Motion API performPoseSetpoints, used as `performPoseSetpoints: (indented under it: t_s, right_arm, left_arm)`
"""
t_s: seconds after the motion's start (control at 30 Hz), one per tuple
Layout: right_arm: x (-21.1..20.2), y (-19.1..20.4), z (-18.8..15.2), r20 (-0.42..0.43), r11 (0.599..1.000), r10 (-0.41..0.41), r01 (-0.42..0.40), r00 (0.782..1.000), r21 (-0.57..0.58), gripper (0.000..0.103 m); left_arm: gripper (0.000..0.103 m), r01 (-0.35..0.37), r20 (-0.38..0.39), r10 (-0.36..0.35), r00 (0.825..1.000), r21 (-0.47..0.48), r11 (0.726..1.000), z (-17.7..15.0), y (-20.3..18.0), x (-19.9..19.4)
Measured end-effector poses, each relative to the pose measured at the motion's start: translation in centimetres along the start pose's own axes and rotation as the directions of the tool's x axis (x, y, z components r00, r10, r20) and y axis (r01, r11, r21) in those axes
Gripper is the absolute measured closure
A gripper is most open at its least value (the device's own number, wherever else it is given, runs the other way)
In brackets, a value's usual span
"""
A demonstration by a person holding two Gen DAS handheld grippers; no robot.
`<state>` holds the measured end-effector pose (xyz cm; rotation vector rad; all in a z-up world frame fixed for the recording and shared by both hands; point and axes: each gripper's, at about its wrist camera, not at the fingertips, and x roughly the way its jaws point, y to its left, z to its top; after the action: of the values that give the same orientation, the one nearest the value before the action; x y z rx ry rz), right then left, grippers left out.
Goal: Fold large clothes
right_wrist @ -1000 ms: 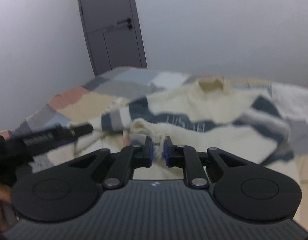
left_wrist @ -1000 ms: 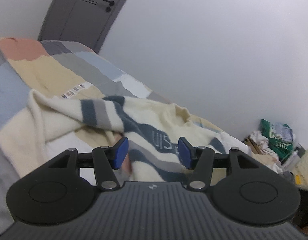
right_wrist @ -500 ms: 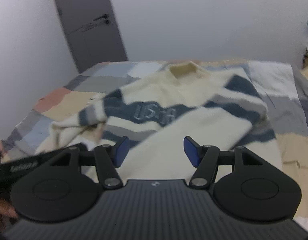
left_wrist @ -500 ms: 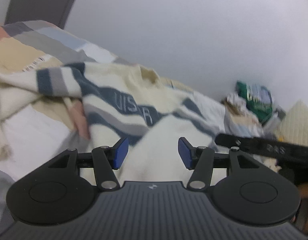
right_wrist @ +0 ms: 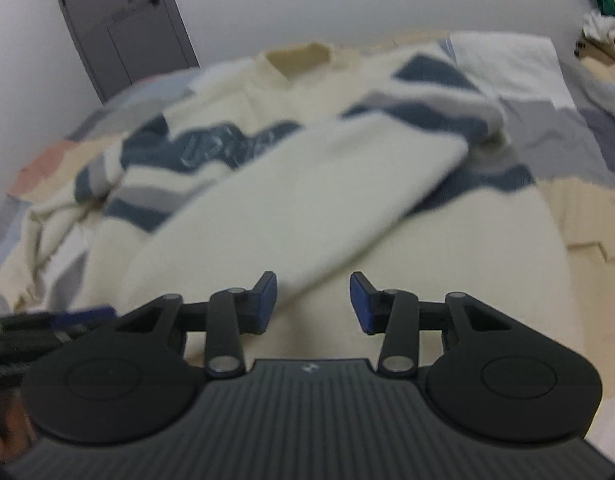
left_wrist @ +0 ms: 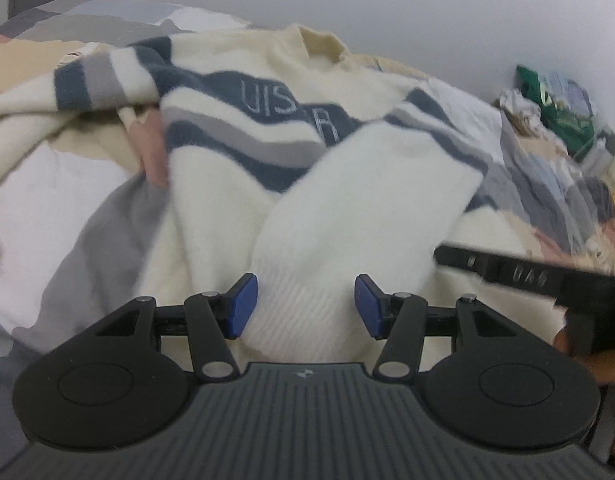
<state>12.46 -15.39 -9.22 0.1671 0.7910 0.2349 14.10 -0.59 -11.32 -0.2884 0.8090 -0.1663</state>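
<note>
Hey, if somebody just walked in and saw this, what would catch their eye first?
A cream sweater with navy and grey stripes and stitched letters lies spread on a patchwork bedspread, one sleeve folded across its front. The left tongs stand open around that sleeve's ribbed cuff, blue pads clear of it.

The sweater [left_wrist: 291,128] bears pale stitched letters on its dark blue chest stripe: "US" at about 12 o'clock in the left wrist view, then an "A" toward 1 o'clock. In the right wrist view the same lettering is blurred beyond reading.
</note>
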Motion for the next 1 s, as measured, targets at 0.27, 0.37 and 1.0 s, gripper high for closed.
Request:
performPoseSetpoints:
  t_s: [0.27,0.37,1.0]
  right_arm:
    - [-1.0,-0.9,-0.2,0.013,0.997,0.06,-0.061,0.998,0.044,0.059]
    - [-1.3,-0.8,-0.3,0.015,0.998,0.063,-0.063,0.998,0.026,0.059]
    - [-2.1,-3.9,0.0,0.008,0.961,0.165,-0.163,0.986,0.223,0.058]
  left_arm:
    - [0.043,-0.212,0.14,0.224,0.965,-0.096,0.973,2.0,3.3,-4.0]
    - [0.043,-0.347,0.158,0.375,0.913,-0.181,0.92,3.1,6.1,-4.6]
    - [0.042,-0.644,-0.04,0.683,0.73,-0.374,0.667,6.0,21.1,-8.0]
